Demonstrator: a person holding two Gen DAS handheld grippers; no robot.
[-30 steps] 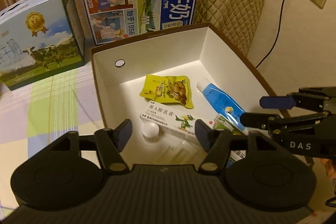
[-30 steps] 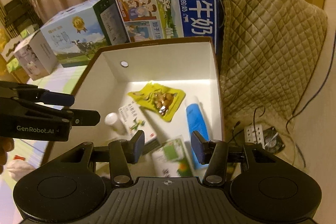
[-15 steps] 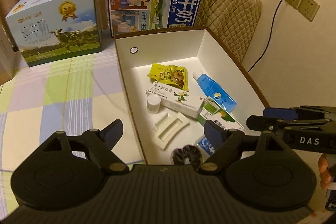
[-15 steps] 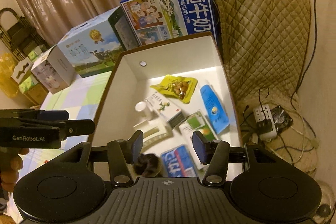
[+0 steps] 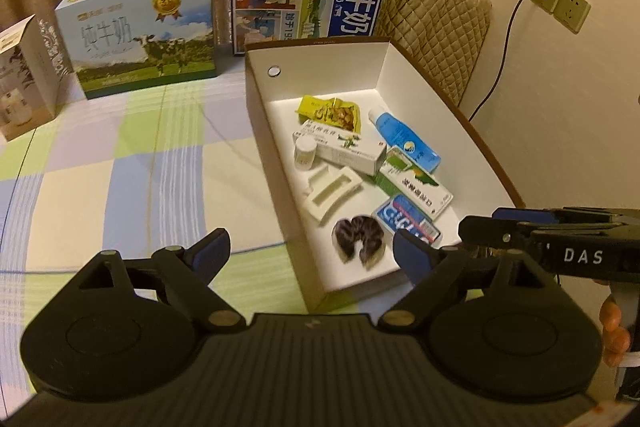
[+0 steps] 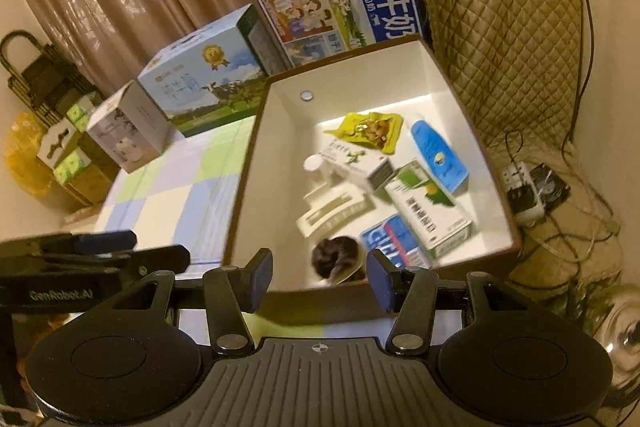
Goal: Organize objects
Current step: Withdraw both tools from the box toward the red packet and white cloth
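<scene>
From the left wrist view, the left hand-held gripper [image 5: 310, 251] stands wide with nothing between its fingers; its jaws have just been opening. It hangs over the near corner of the white, brown-edged cardboard box [image 5: 276, 163] on the checked-cloth surface [image 5: 132, 163]. A careless sweep could, I judge, catch that thin side wall and shove the box toward the surface's right edge. Inside lie a dark fabric scrunchie [image 5: 360, 237], a white plastic tray insert [image 5: 334, 191], a green-and-white carton [image 5: 414, 183], a blue tube [image 5: 402, 139] and a yellow snack packet [image 5: 330, 111], loosely scattered.

From the right wrist view, the right hand-held gripper [image 6: 318, 277] is part open and empty, poised at the box's near wall [image 6: 320, 301]. The box sits close to the edge above a tangle of floor cables [image 6: 560, 219]; a knock might tip it there.
</scene>
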